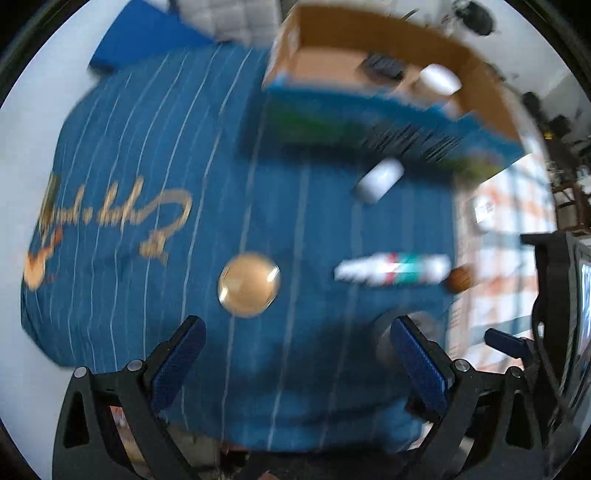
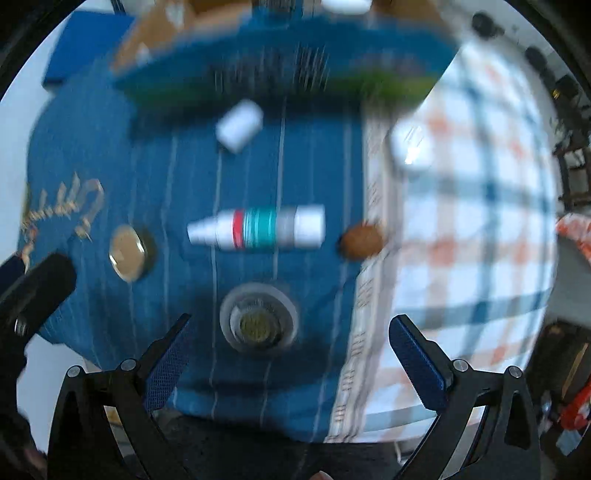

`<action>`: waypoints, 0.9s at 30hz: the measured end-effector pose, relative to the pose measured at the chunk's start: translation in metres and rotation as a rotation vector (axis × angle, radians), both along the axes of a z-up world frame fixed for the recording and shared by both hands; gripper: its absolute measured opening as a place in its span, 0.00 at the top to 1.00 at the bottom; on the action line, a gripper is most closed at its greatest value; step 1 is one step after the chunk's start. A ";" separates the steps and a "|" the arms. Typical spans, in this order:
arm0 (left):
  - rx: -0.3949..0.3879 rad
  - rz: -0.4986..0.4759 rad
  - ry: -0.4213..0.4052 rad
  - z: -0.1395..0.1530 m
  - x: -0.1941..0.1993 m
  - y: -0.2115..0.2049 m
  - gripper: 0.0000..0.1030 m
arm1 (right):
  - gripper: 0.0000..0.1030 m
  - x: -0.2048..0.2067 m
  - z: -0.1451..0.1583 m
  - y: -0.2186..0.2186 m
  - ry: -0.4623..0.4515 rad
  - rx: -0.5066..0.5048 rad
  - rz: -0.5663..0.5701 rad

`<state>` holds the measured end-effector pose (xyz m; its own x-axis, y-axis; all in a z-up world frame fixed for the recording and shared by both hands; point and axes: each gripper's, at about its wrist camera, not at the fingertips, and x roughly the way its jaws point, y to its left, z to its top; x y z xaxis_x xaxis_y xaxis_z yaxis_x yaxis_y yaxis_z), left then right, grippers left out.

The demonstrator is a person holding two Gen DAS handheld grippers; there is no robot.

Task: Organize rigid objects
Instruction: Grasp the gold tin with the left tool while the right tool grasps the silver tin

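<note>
Both views are motion-blurred. On a blue striped cloth (image 1: 147, 147) lie a round gold lid (image 1: 248, 284) (image 2: 127, 252), a white dropper bottle with red and teal bands (image 1: 393, 272) (image 2: 258, 230), a small white cylinder (image 1: 378, 180) (image 2: 240, 124), a brown oval piece (image 1: 460, 279) (image 2: 362, 242) and a round clear-rimmed cap (image 2: 258, 319). My left gripper (image 1: 299, 354) is open just short of the gold lid. Open too, my right gripper (image 2: 291, 350) hangs close over the clear-rimmed cap. An open cardboard box (image 1: 476, 70) (image 2: 155, 33) stands behind.
The box holds a white container (image 1: 439, 79) and a dark item (image 1: 382, 66). A checked cloth (image 2: 480, 221) covers the right side, with a white object (image 2: 412, 147) on it. The right gripper's body (image 1: 554, 295) shows at the left view's right edge. The left gripper's body (image 2: 33, 288) appears at the right view's left.
</note>
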<state>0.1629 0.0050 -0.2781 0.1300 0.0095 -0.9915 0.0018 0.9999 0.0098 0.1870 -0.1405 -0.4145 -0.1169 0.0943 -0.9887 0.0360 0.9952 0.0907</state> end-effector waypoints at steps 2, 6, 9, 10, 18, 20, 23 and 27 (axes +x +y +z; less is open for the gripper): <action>0.020 0.038 0.050 -0.023 -0.011 0.015 0.00 | 0.00 -0.009 -0.029 0.009 0.061 0.012 -0.005; 0.037 0.146 0.108 -0.055 -0.024 0.053 0.00 | 0.00 -0.021 -0.068 0.023 0.131 0.025 -0.014; 0.027 0.206 0.123 -0.069 -0.024 0.074 0.00 | 0.13 -0.023 -0.085 0.030 0.153 0.009 -0.001; 0.022 0.224 0.133 -0.074 -0.022 0.079 0.00 | 0.29 -0.024 -0.089 0.032 0.156 -0.009 0.013; -0.020 0.207 0.206 -0.106 0.006 0.085 0.00 | 0.30 -0.032 -0.086 0.013 0.135 -0.053 0.020; -0.025 0.188 0.237 -0.119 0.014 0.080 0.00 | 0.30 -0.032 -0.086 0.001 0.139 -0.055 -0.009; -0.032 0.176 0.279 -0.138 0.023 0.073 0.00 | 0.30 -0.033 -0.085 -0.007 0.143 -0.060 -0.013; -0.021 0.167 0.306 -0.157 0.030 0.068 0.27 | 0.30 -0.028 -0.085 -0.010 0.152 -0.072 0.000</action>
<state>0.1929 0.0730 -0.4354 -0.1748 -0.0156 -0.9845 -0.1626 0.9866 0.0133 0.1589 -0.1510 -0.4996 -0.2652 0.0240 -0.9639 0.0439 0.9990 0.0128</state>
